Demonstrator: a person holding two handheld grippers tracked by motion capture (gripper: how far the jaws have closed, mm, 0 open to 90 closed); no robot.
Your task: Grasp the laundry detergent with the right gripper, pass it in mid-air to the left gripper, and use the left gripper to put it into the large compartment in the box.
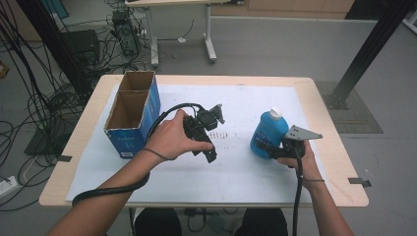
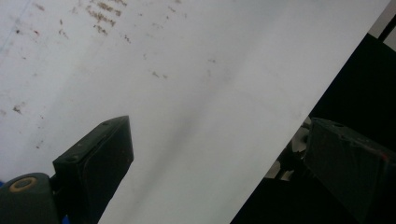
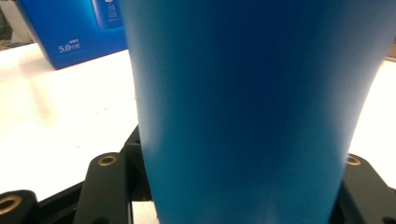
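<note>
A blue bottle [image 1: 268, 132] with a white cap stands upright on the white sheet at the right. My right gripper [image 1: 272, 151] is shut on its lower body from the near side. In the right gripper view the bottle [image 3: 247, 93] sits between the two black jaws of that gripper [image 3: 233, 191]. My left gripper [image 1: 210, 153] is held above the middle of the sheet, tilted down toward the near edge. In its own view the left gripper [image 2: 219, 135] stands open with nothing between the jaws, over the sheet's edge.
A blue cardboard box [image 1: 129, 114], open on top with two compartments, stands at the table's left; its side [image 3: 70, 32] appears in the right gripper view. The white sheet [image 1: 236, 177] covers most of the wooden table [image 1: 339, 147]. Cables lie on the floor at left.
</note>
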